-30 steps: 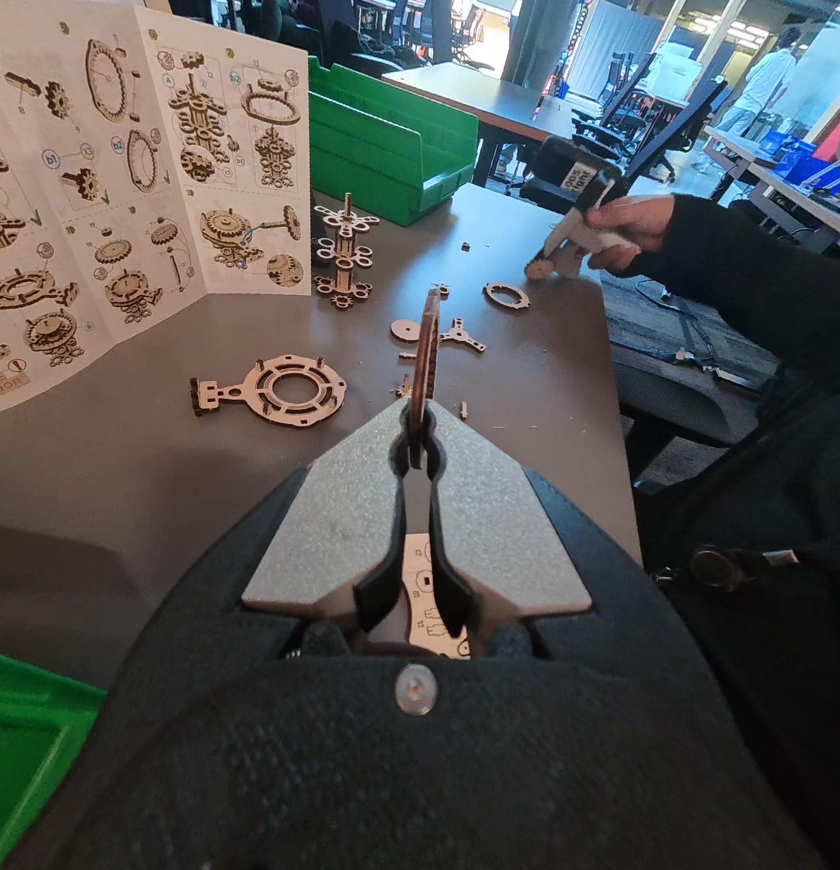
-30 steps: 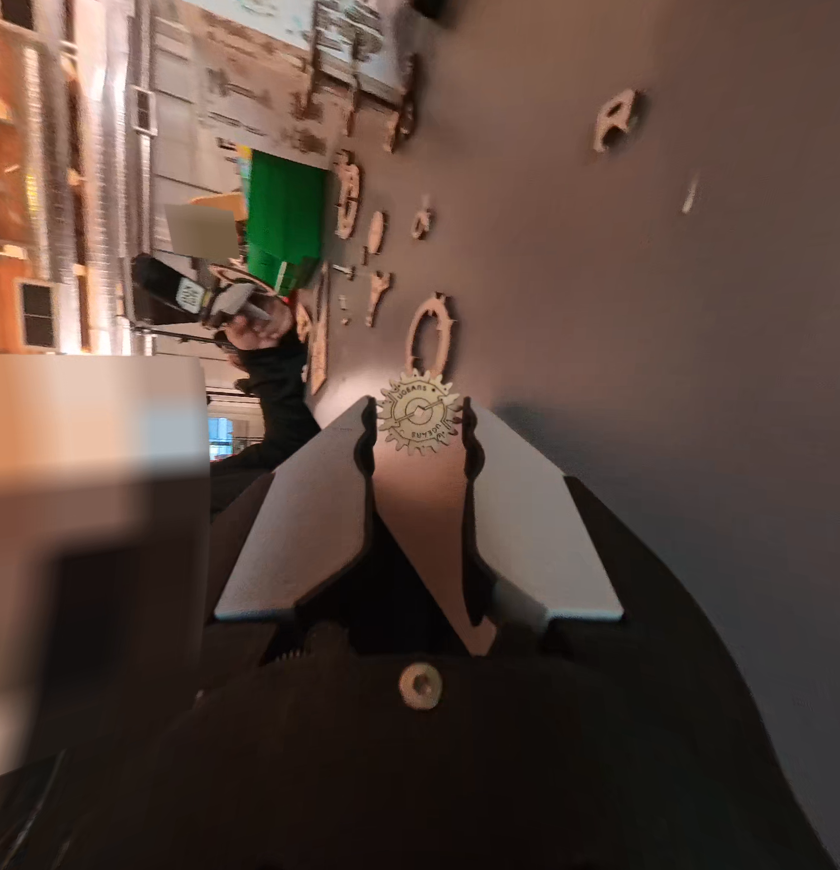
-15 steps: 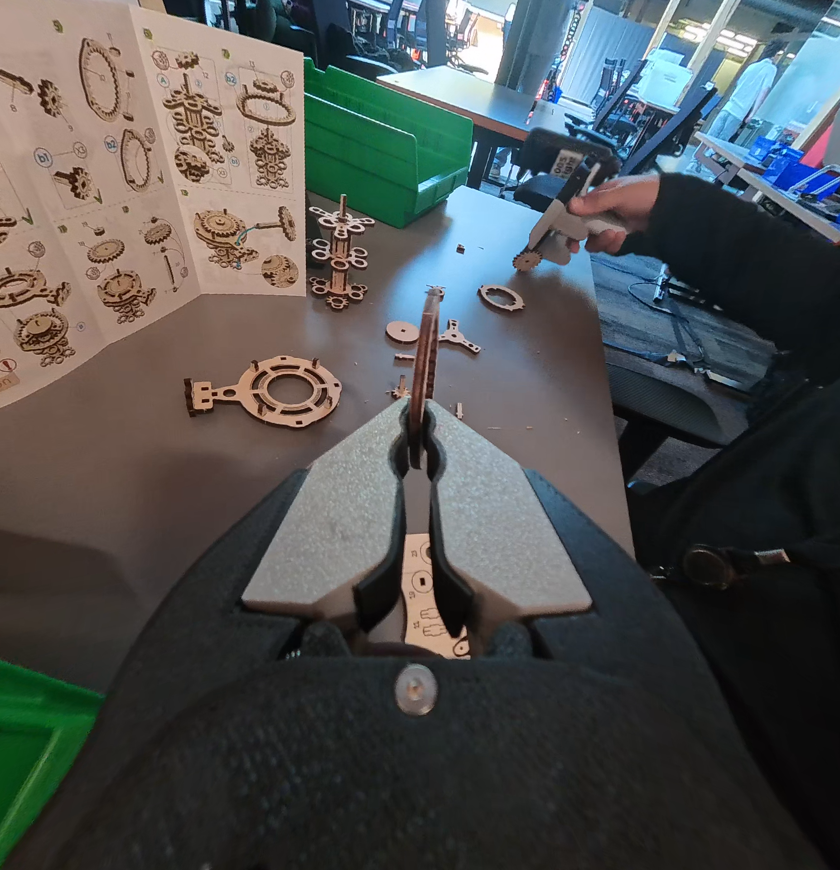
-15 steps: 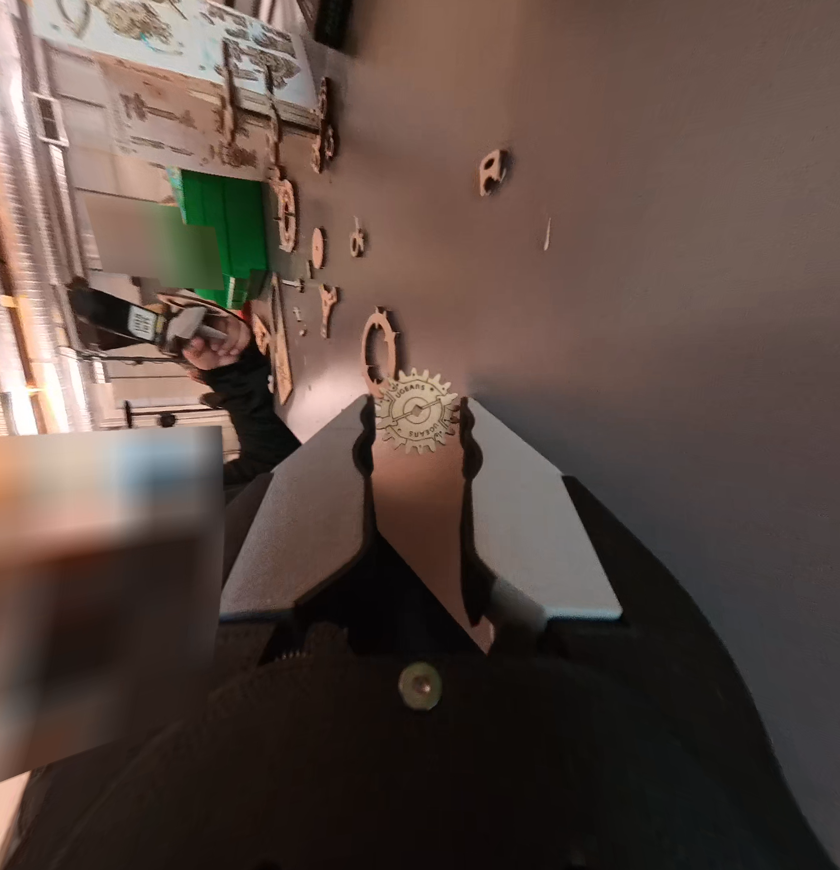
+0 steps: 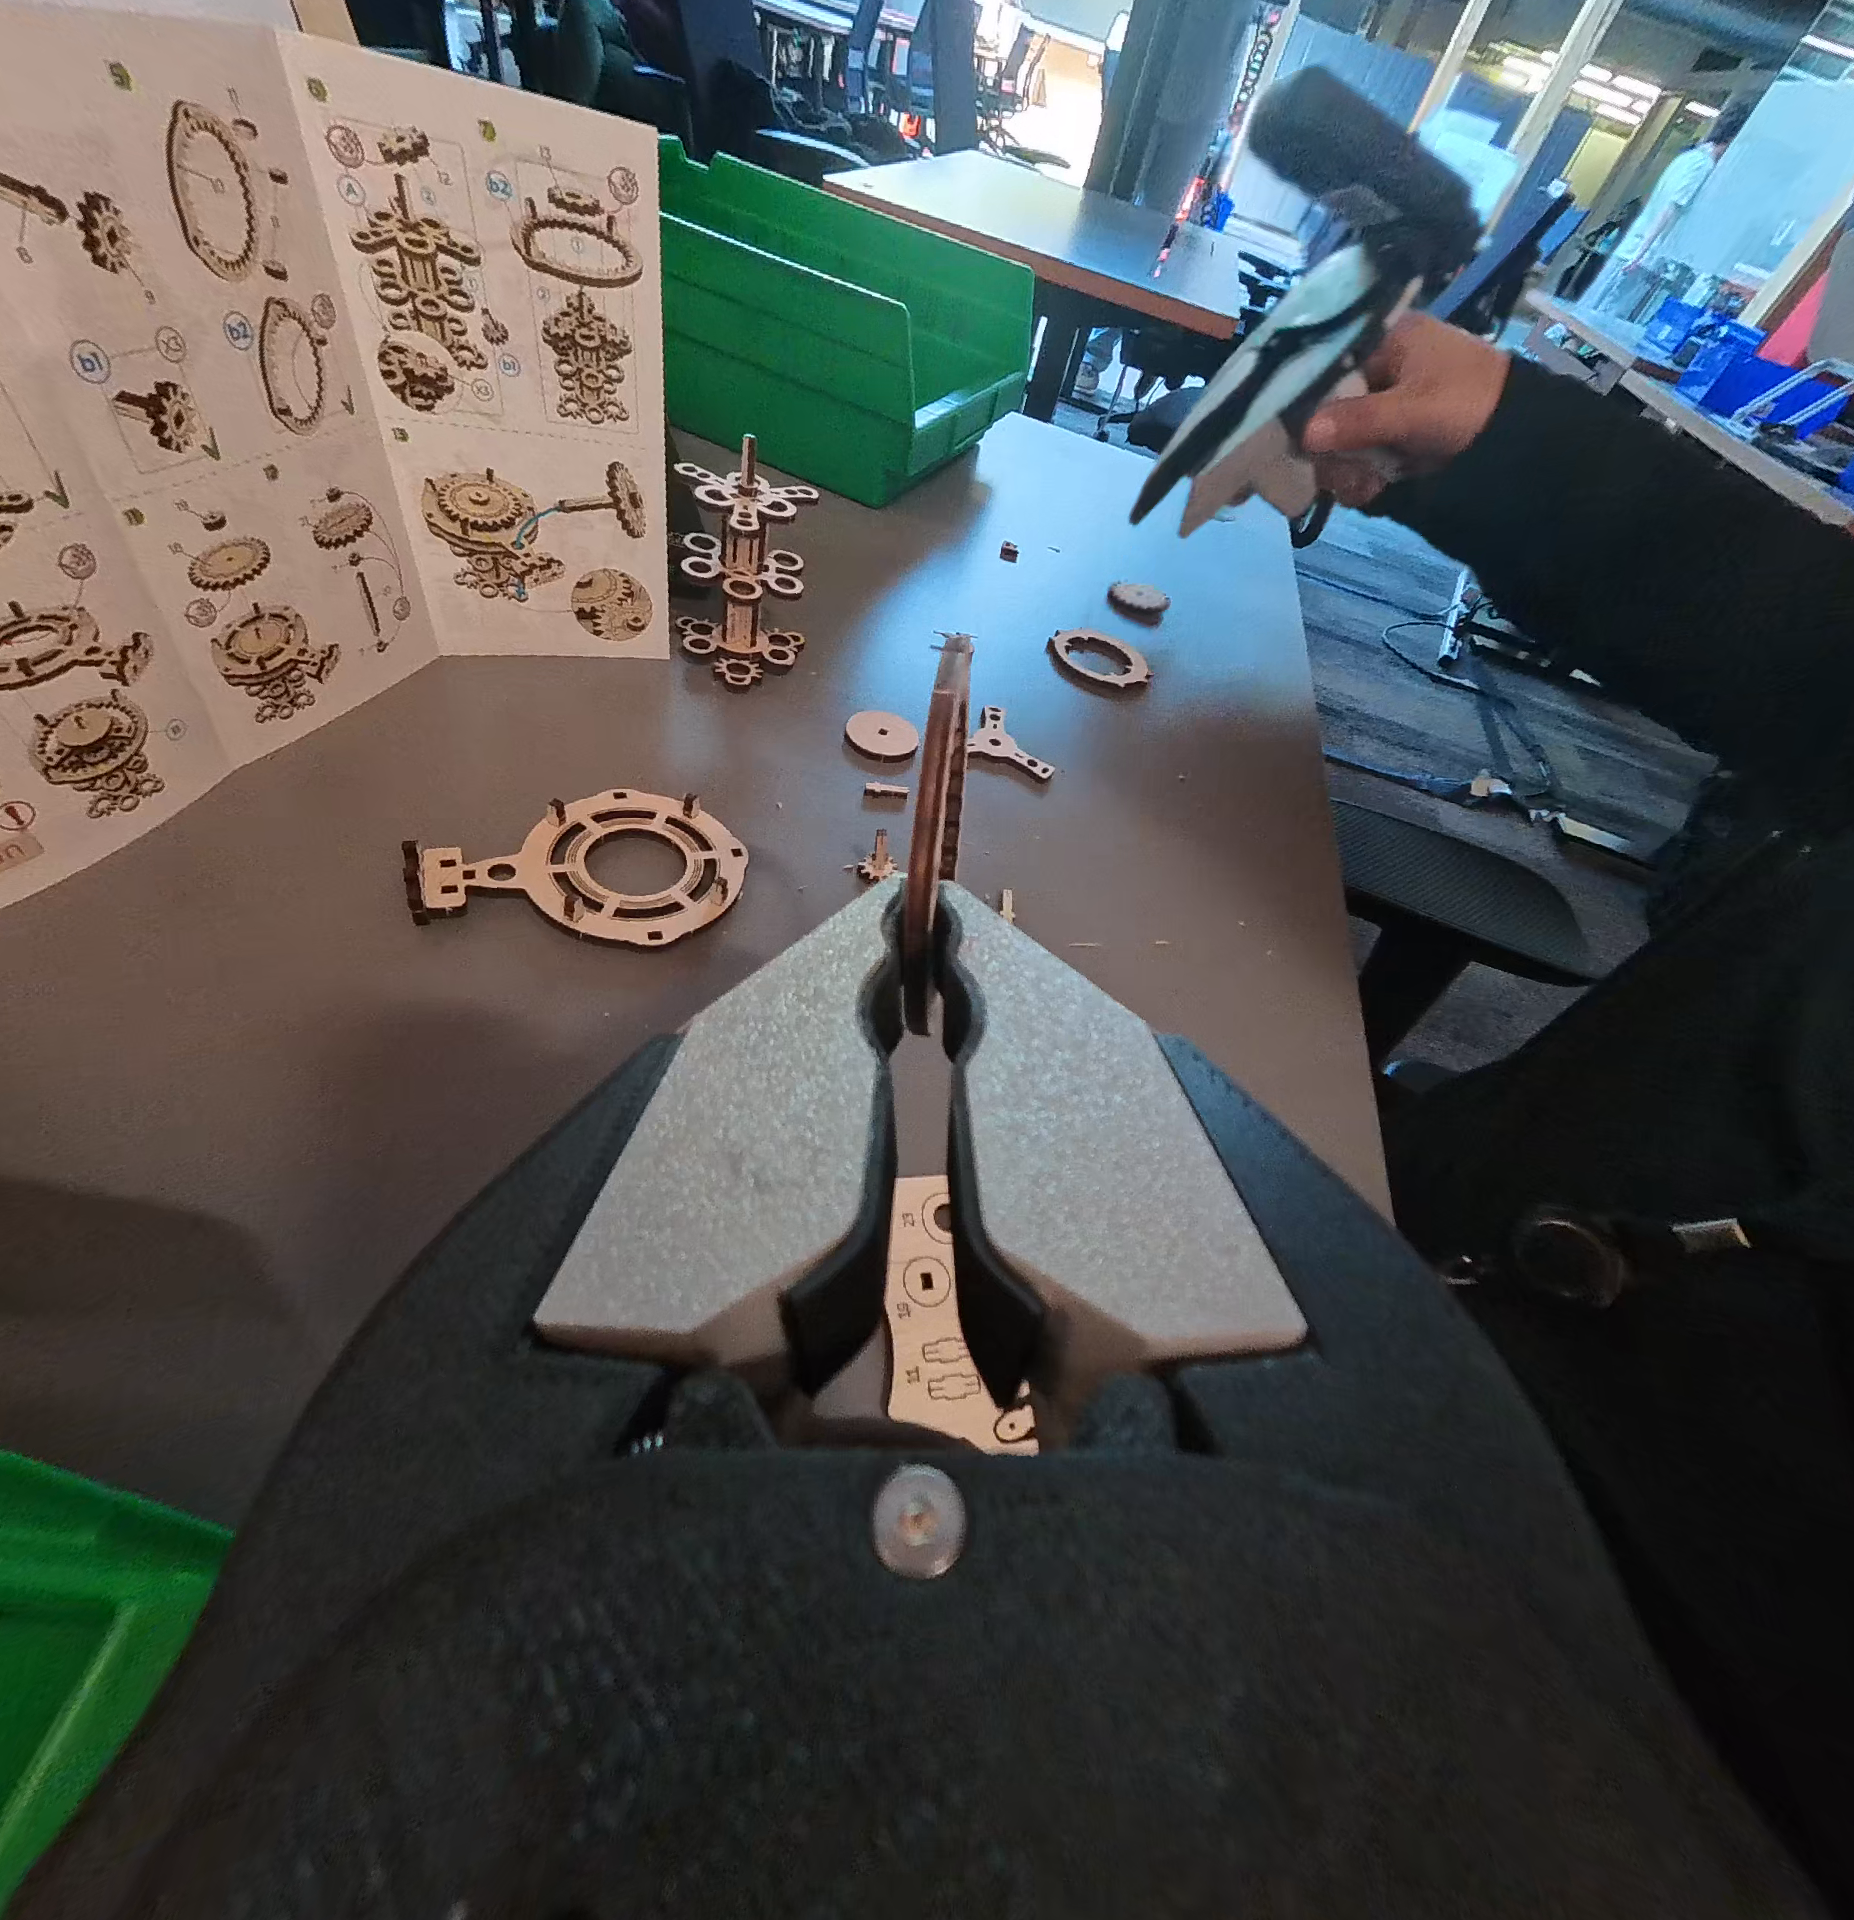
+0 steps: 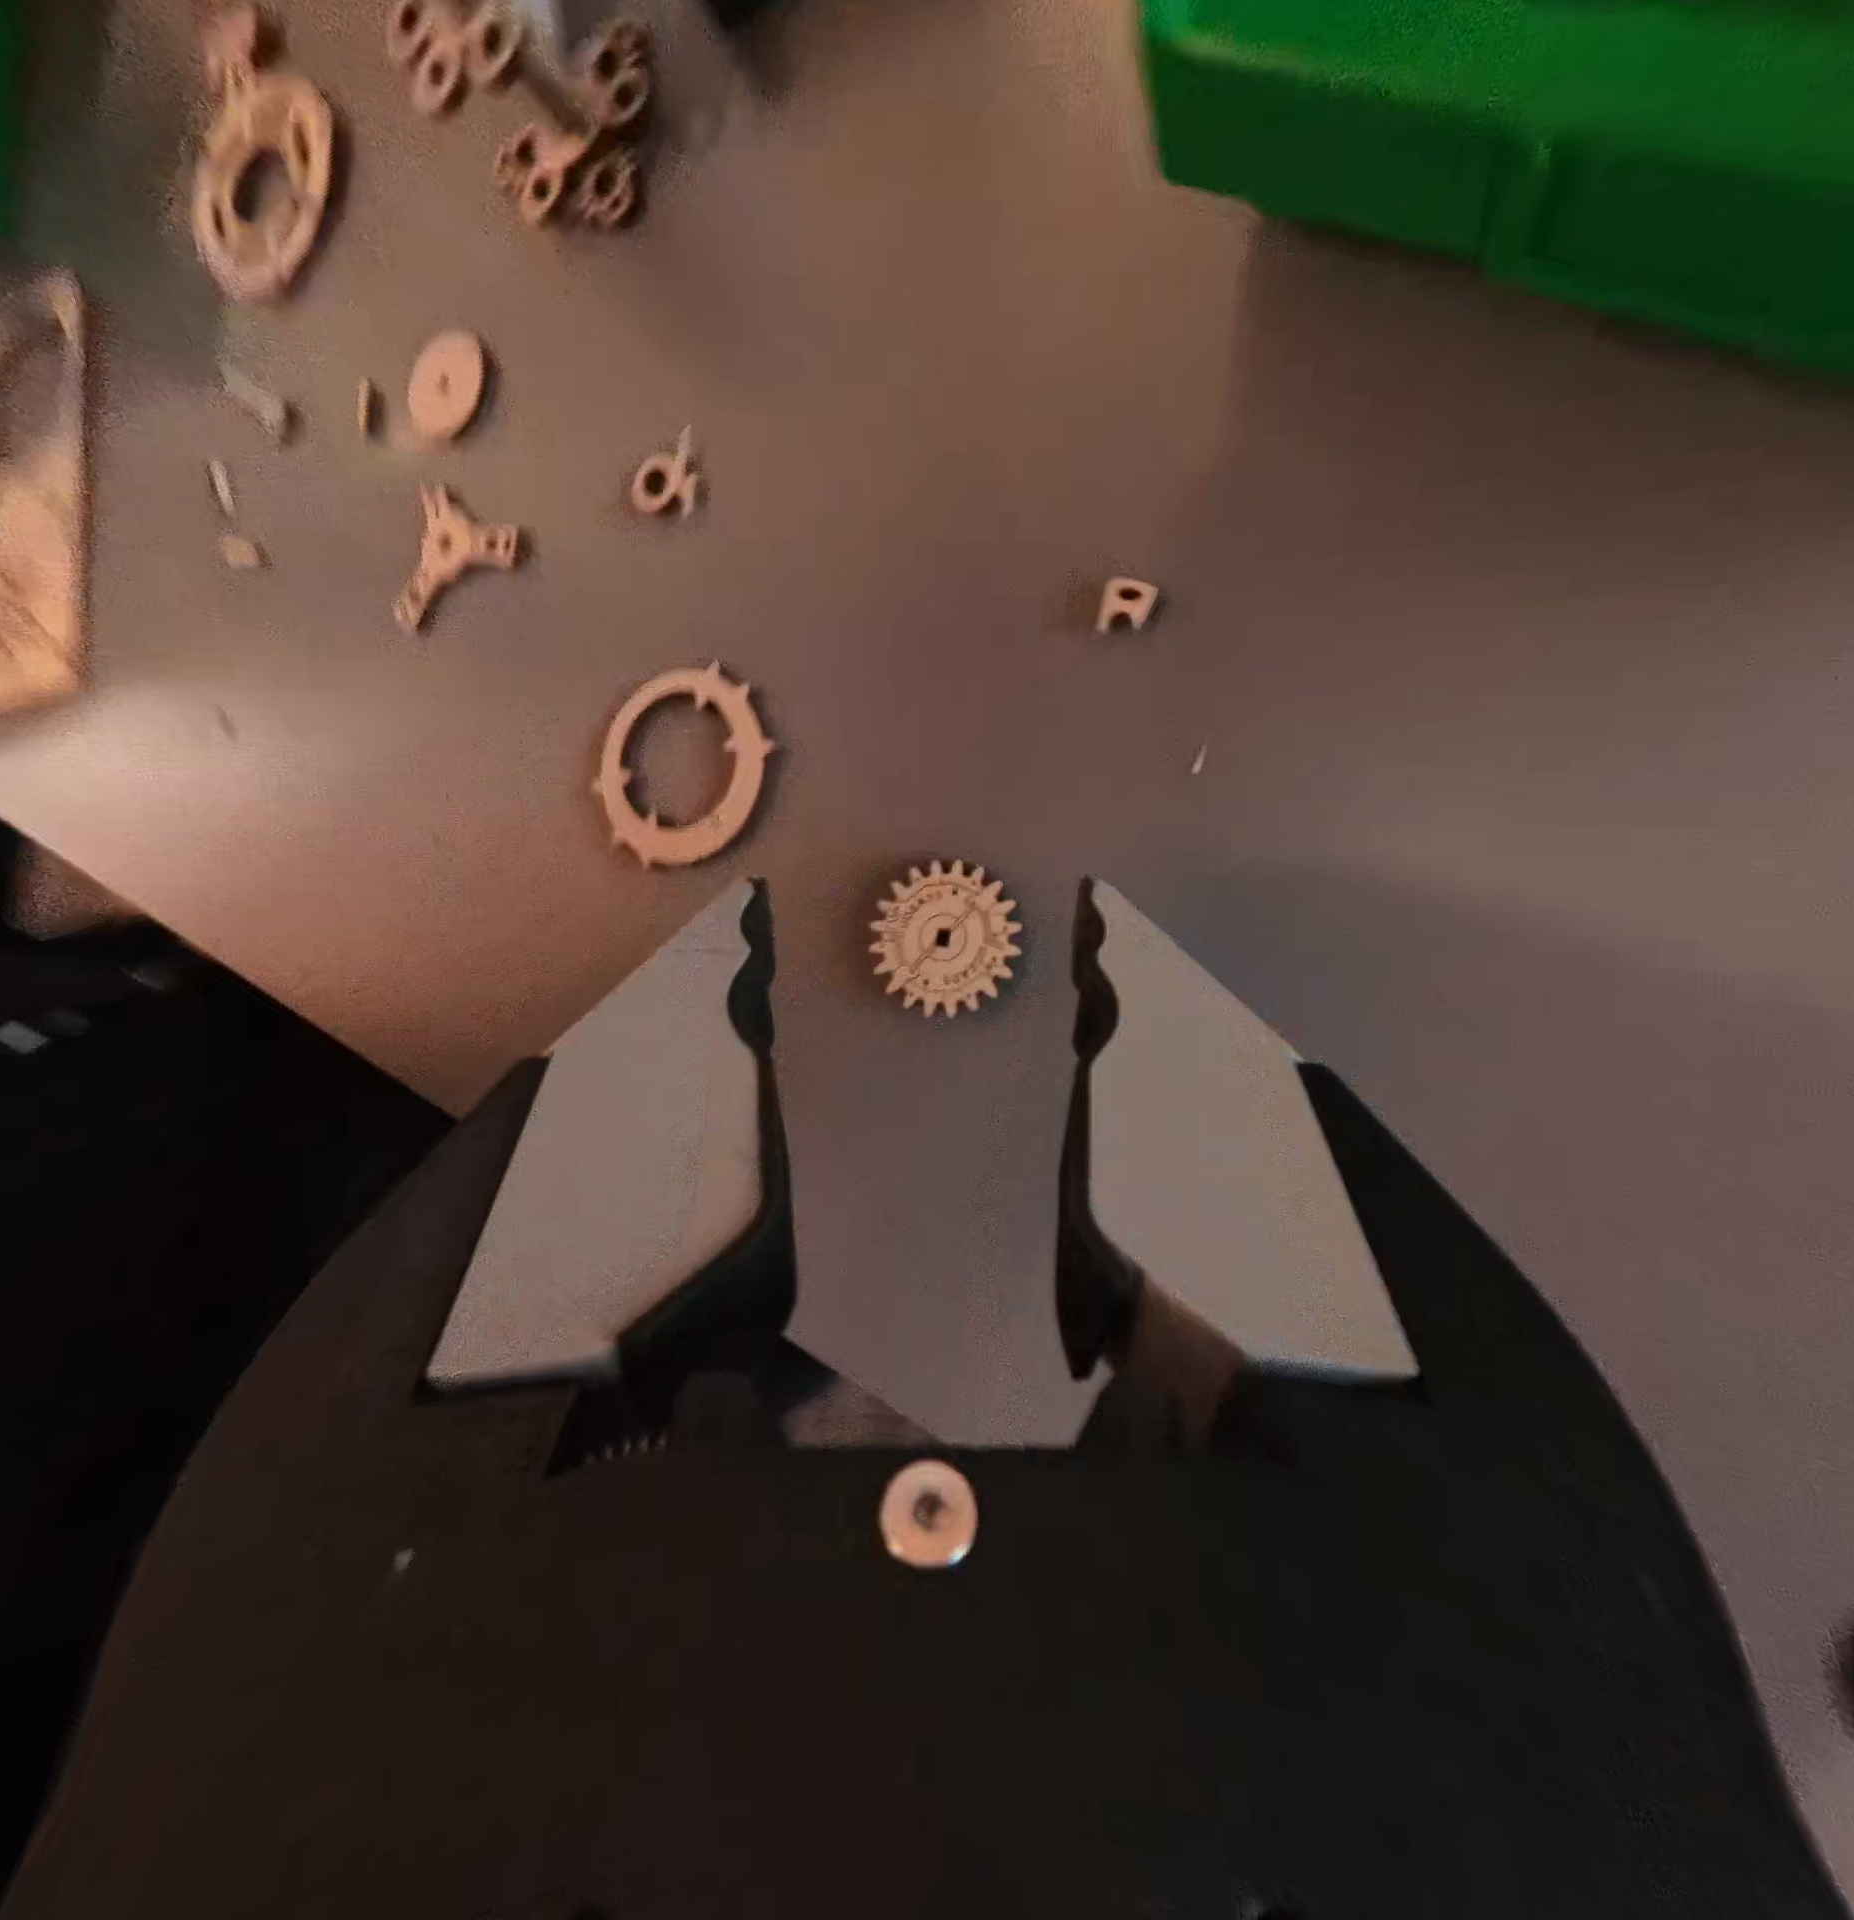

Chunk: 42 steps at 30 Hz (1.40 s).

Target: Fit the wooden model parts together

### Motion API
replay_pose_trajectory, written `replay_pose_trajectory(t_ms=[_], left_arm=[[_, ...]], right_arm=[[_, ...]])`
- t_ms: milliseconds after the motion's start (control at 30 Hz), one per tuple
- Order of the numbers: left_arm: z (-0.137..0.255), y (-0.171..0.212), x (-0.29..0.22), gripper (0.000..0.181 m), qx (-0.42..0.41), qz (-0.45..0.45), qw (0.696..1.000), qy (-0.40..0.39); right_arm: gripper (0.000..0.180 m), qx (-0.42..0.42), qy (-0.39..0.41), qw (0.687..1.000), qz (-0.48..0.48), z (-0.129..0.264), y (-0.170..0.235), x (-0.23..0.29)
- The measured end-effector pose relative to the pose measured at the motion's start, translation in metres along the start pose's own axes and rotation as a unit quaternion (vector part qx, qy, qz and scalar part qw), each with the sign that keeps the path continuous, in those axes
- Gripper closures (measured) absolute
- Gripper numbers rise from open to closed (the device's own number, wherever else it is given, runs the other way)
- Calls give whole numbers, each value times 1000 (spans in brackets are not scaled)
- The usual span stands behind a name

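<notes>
My left gripper (image 5: 921, 935) is shut on a flat wooden gear disc (image 5: 942, 790), held upright and edge-on above the grey table (image 5: 227, 1039). My right gripper (image 6: 923, 914) is open and empty. A small wooden gear (image 6: 944, 938) lies flat on the table and shows between its spread fingers. In the left wrist view the right gripper (image 5: 1162, 520) hangs in the air above the table's far right, with the small gear (image 5: 1138, 598) on the table below it.
Loose parts lie about: a spiked ring (image 6: 684, 769), a three-armed piece (image 5: 996, 753), a small disc (image 5: 881, 736), a ring base with a handle (image 5: 601, 868) and an upright tower assembly (image 5: 741, 566). An instruction sheet (image 5: 310, 416) and a green bin (image 5: 829, 322) stand behind.
My right gripper has opened and let go of the small gear, which now lies on the table. The gripper has risen and turned. My left gripper still holds its disc in place.
</notes>
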State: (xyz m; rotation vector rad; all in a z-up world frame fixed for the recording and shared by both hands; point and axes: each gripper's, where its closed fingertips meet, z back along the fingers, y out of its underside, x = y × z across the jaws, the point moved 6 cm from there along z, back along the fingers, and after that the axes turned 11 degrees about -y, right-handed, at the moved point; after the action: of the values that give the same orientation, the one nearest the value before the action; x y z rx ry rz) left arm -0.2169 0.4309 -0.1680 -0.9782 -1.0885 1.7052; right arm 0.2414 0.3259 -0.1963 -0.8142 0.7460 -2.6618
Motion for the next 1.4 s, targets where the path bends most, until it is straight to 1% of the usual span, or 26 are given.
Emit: replay_pose_trajectory(t_ms=[67,100,133,200,233,267,333,433,500,533,600,633,667,700,767,833,900,967,1033,1100,1167,1200,1267,1300,1400], left_arm=[[0,0,0,181,-1,1,1000,0],[0,0,0,181,-1,1,1000,1],[0,0,-1,181,-1,0,1000,2],[-2,0,-2,181,2,-3,1000,2],[-3,1,-2,181,3,-4,1000,3],[-3,1,-3,181,5,-5,1000,2],[-4,2,-2,181,5,-4,1000,2],[-3,2,-1,181,3,3,1000,3],[-2,1,0,181,1,6,1000,5],[-2,1,0,181,1,6,1000,5],[-3,1,-1,181,1,3,1000,4],[-3,1,-1,181,2,1,1000,3],[-3,2,-2,181,3,-1,1000,3],[-4,2,-2,181,3,-3,1000,2],[-4,3,-1,181,6,-5,1000,-2],[-4,3,0,181,8,-5,1000,-6],[-3,2,1,181,3,-3,1000,-7],[-4,1,1,181,0,-1,1000,-7],[-7,2,2,181,4,8,1000,-5],[-11,2,1,181,11,19,1000,6],[-16,0,2,181,22,28,999,7],[-18,-2,1,181,29,30,999,11],[-22,-7,1,181,39,33,999,14],[-24,-10,3,181,41,34,999,9],[-29,-23,8,181,27,40,999,6]], right_arm=[[125,43,51,994,92,4,7,13],[123,73,75,983,148,4,11,20],[127,107,99,968,204,2,17,25],[144,162,133,936,284,-4,23,34],[150,173,140,928,299,-8,23,37],[153,180,142,927,296,-12,22,37],[141,190,143,929,284,-16,19,31],[136,216,133,921,295,-23,19,22],[138,247,137,906,317,-27,20,16],[148,255,138,901,324,-29,19,16],[143,258,142,900,321,-31,12,19],[141,242,142,906,317,-32,5,23],[142,215,141,914,313,-33,-3,27],[142,184,125,926,306,-36,-10,35],[140,141,63,943,296,-44,-15,54],[141,138,54,945,291,-51,-12,57],[144,107,56,951,283,-52,-15,57],[148,47,41,963,264,-48,-27,60],[144,-31,14,966,257,-43,-46,67],[141,-103,-34,961,255,-44,-67,81],[135,-149,-108,948,258,-56,-86,104],[135,-164,-146,940,262,-65,-95,117],[131,-180,-207,922,274,-90,-112,143],[128,-175,-230,915,282,-105,-119,155],[124,-159,-279,900,294,-146,-143,185]])
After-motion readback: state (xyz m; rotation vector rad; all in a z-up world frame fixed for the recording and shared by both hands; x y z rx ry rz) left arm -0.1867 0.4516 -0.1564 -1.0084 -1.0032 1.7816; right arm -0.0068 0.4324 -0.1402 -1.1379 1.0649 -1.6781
